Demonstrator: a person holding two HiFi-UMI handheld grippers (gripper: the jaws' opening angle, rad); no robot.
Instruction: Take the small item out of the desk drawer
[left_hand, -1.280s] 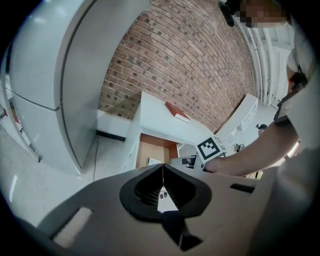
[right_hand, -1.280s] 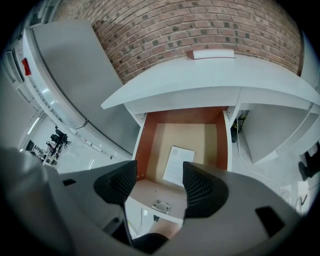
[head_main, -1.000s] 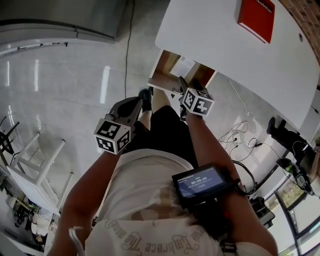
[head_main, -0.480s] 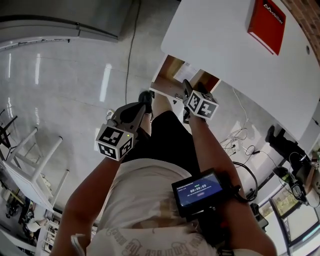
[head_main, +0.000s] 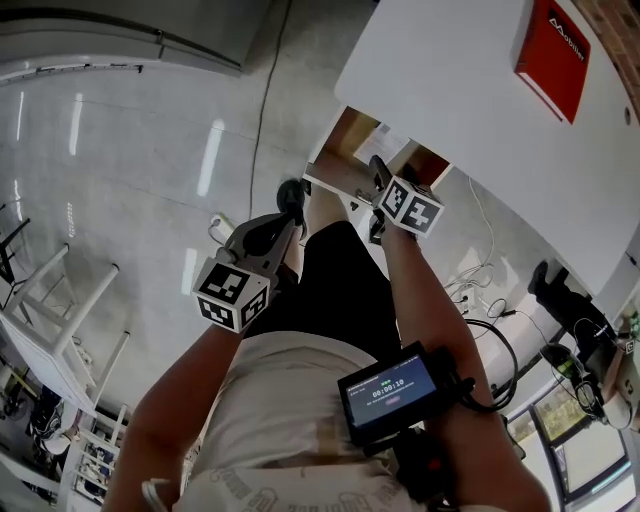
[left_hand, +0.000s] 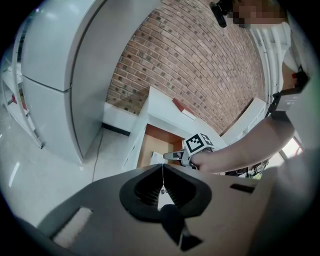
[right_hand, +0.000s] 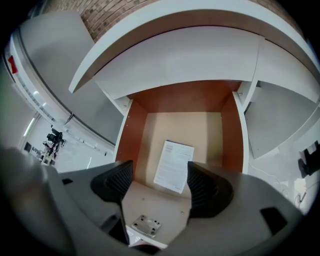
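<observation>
The desk drawer (head_main: 345, 142) stands pulled out under the white desk top (head_main: 450, 90). A white printed sheet (right_hand: 173, 165) lies flat on its beige floor (right_hand: 200, 130), and a small metal plate (right_hand: 145, 225) with screw holes sits near the front edge. My right gripper (head_main: 376, 168) hangs over the drawer's front. Its jaws (right_hand: 160, 172) are opening, with nothing between the pads and the sheet lying beyond them. My left gripper (head_main: 288, 222) is held back over the person's thigh, and its pads (left_hand: 162, 172) are pressed together on nothing.
A red book (head_main: 553, 45) lies on the desk top at the far right. Cables (head_main: 480, 265) trail on the floor right of the drawer. A white frame (head_main: 60, 320) stands at the left, and a large grey cabinet (left_hand: 65, 75) fills the left gripper view's left side.
The head view has swung slightly. Both grippers keep nearly the same place relative to the drawer.
</observation>
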